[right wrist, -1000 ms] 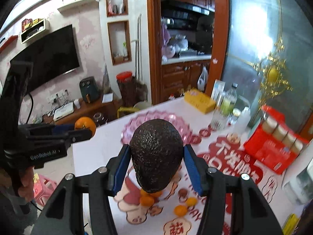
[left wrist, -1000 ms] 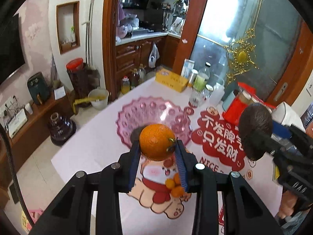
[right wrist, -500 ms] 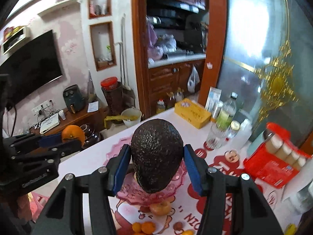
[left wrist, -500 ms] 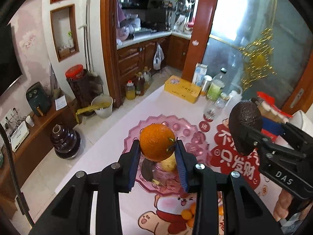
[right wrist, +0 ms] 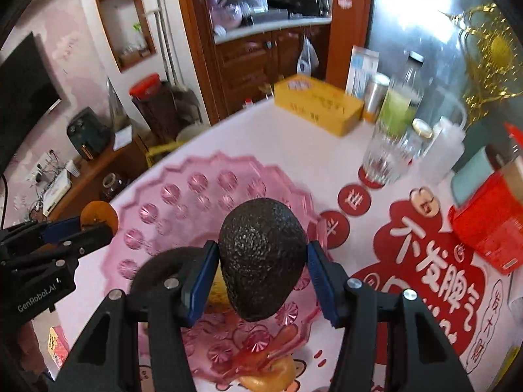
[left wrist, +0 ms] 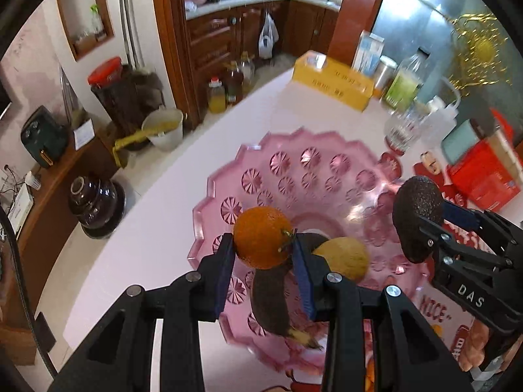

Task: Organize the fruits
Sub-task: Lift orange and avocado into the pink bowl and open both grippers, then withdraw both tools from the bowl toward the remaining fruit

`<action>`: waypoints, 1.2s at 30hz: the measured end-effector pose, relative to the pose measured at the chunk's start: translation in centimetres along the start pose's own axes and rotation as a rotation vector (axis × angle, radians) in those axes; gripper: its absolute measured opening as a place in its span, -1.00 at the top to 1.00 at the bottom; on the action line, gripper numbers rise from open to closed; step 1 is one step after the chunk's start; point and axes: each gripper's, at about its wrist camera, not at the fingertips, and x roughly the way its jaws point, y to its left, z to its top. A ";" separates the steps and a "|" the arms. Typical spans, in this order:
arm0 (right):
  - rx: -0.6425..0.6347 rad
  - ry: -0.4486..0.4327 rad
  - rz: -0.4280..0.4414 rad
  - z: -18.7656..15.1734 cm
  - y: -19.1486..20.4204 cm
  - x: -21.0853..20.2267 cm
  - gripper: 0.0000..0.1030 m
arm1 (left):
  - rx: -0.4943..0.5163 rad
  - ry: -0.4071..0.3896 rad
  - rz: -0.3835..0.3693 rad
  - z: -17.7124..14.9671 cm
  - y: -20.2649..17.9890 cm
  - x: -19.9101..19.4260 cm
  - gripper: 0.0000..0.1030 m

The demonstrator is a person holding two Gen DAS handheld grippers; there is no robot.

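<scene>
**Spotter:** Left gripper (left wrist: pixel 263 254) of yours is clamped on the orange (left wrist: pixel 261 236), and the right gripper (right wrist: pixel 260 277) is clamped on the avocado (right wrist: pixel 261 258). Both fruits hang above the pink glass dish (left wrist: pixel 261 170).

**Operator:** What can go wrong if I let go now?

**Spotter:** Your dish already holds a yellow fruit (left wrist: pixel 346 258) and a dark elongated one, maybe an overripe banana (left wrist: pixel 271 300), right under the orange. Release from this height and I think the orange lands on them, bounces, and rolls over the scalloped rim onto the table (left wrist: pixel 163 228). The avocado is heavier; dropped, it could bruise or knock the glass hard.

**Operator:** And the two tools?

**Spotter:** They sit near each other over one dish, so your grippers could clash if both go for the centre together. Lower one first, I'd say.

**Operator:** Any writing you can make out?

**Spotter:** "DAS" on your right gripper in the left view, "GenRobot.AI" on the left gripper (right wrist: pixel 94 225) in the right view. "NICE" shows on the tablecloth beside large white Chinese characters on red. The yellow box (right wrist: pixel 317 107) carries print, but it is too blurred to read.
</scene>
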 end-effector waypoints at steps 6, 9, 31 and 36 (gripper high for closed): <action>-0.023 0.066 0.001 -0.9 0.5 3.9 -0.08 | -0.006 0.073 0.003 -0.2 0.5 5.1 0.34; -0.032 0.082 -0.009 -1.0 0.7 5.0 -0.09 | 0.003 0.089 0.002 -0.1 0.4 6.1 0.33; 0.012 -0.056 0.035 -0.6 0.5 0.9 -0.15 | 0.053 -0.001 0.054 -0.6 -0.6 0.9 -0.71; 0.010 -0.065 0.050 -1.1 0.9 -0.6 -0.15 | 0.048 -0.026 0.057 -1.4 -0.2 -2.0 -0.72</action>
